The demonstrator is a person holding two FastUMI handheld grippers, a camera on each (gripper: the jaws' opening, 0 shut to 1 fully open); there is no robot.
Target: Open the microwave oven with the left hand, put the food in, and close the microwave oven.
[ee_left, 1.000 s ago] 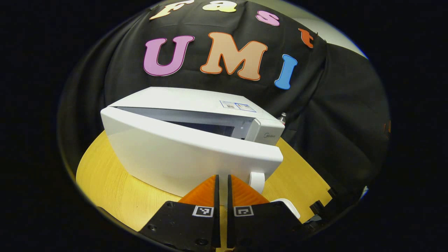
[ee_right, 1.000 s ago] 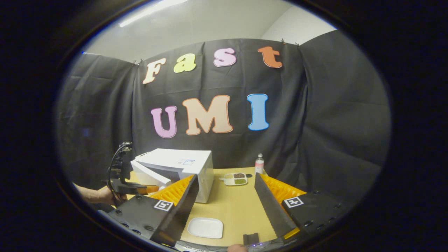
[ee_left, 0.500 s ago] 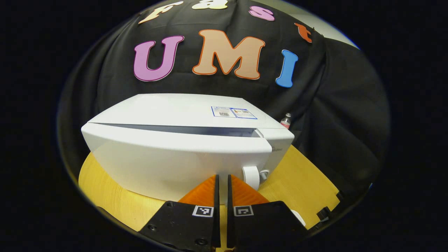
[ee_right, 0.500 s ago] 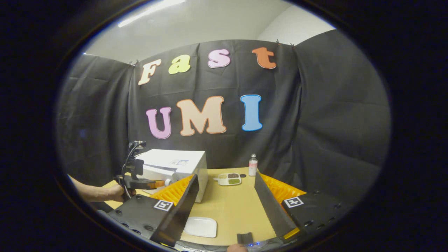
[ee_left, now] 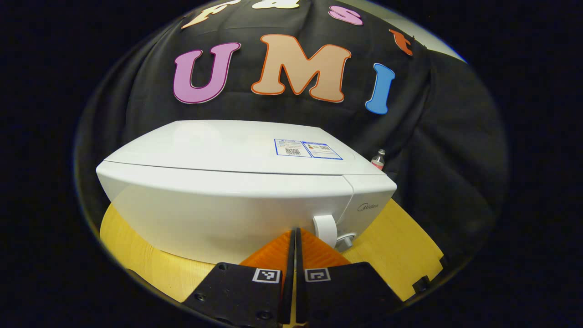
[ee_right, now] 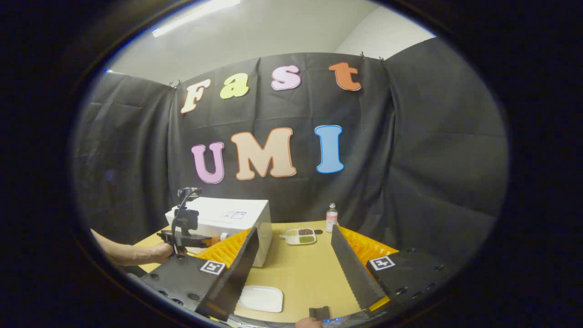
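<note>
The white microwave [ee_left: 237, 200] stands on the wooden table [ee_left: 401, 255] with its door [ee_left: 214, 214] flush against the body. My left gripper [ee_left: 294, 234] is shut with nothing between its fingers, and its tips rest at the door's lower front, just left of a round white knob [ee_left: 325, 230]. The right gripper view has the microwave [ee_right: 234, 217] at the table's left, with the left gripper [ee_right: 212, 240] held against it by a hand [ee_right: 152, 253]. My right gripper [ee_right: 294, 241] is open and empty above the table's near side. A divided food tray [ee_right: 300, 236] lies right of the microwave.
A flat white plate [ee_right: 260, 298] lies near the table's front edge, between my right gripper's fingers. A small bottle [ee_right: 332, 217] stands at the back beside the food tray; it also peeks out behind the microwave [ee_left: 378, 159]. Black cloth walls in the table.
The microwave door has swung from partly open to fully closed, with the shut left gripper following it in. The right gripper has stayed open and hardly moved.
</note>
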